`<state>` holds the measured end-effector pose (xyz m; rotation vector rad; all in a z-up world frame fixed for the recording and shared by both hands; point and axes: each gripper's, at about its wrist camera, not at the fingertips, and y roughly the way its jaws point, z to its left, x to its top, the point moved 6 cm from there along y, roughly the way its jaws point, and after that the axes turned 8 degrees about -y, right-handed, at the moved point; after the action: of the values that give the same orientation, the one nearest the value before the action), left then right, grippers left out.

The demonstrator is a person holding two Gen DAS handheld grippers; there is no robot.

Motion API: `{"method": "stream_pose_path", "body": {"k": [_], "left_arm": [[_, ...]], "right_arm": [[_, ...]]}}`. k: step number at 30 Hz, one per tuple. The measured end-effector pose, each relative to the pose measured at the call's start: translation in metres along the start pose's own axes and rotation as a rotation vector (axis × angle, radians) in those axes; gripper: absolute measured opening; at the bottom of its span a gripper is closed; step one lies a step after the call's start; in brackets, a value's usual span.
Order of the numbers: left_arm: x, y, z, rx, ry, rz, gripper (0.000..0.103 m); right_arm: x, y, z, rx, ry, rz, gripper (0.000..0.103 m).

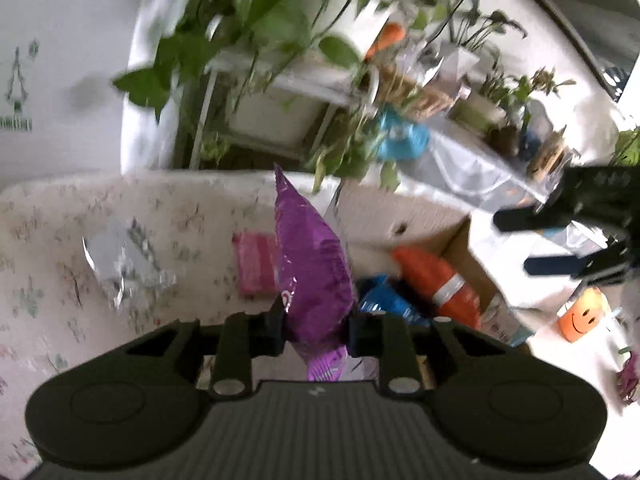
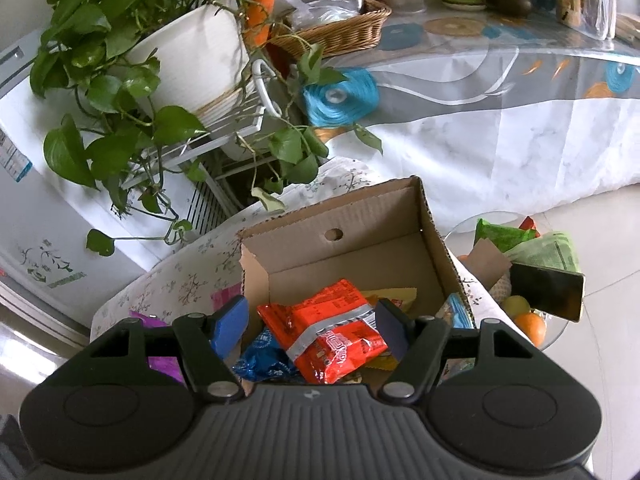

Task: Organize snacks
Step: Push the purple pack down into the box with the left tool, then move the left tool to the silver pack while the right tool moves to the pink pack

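Observation:
My left gripper (image 1: 316,326) is shut on a purple snack bag (image 1: 310,264) and holds it upright above the floral-cloth table (image 1: 52,240). A cardboard box (image 2: 360,216) stands on that table and holds a red-orange snack pack (image 2: 332,330), a blue pack (image 2: 264,360) and a yellow one (image 2: 394,294). The same box (image 1: 460,248) shows right of the purple bag in the left wrist view, with an orange pack (image 1: 436,280) and a blue pack (image 1: 386,300) inside. My right gripper (image 2: 310,326) is open and empty just above the box; it shows in the left view (image 1: 532,240) too.
A silver wrapper (image 1: 120,264) and a pink pack (image 1: 256,264) lie on the floral cloth. Potted vines on a white rack (image 2: 180,80) hang behind the table. A glass side table (image 2: 560,328) at right holds fruit, green packs and a phone. An orange smiley cup (image 1: 580,316) stands at right.

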<state>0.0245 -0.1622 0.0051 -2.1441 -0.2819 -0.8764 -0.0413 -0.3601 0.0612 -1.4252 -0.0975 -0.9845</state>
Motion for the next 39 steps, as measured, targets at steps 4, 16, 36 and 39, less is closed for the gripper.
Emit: {"method": "stream_pose_path", "body": {"k": [4,16,36,39], "left_arm": [[0.014,-0.018,-0.026,-0.096,0.019,-0.027,0.025],[-0.021,0.011,-0.106,-0.242,0.014,0.140,0.034],[0.056,-0.018,0.078,0.201,-0.104,0.018,0.080],[0.061,-0.012,0.101,0.262,-0.107,0.013,0.083]], "right_arm": [[0.002,-0.006,-0.005,0.004,0.017,-0.015,0.076],[0.008,-0.018,-0.024,-0.011,0.068,-0.056,0.076],[-0.002,0.024,0.068,0.184,-0.085,0.039,0.079],[-0.004,0.038,0.087,0.227,-0.078,0.064,0.079]]}}
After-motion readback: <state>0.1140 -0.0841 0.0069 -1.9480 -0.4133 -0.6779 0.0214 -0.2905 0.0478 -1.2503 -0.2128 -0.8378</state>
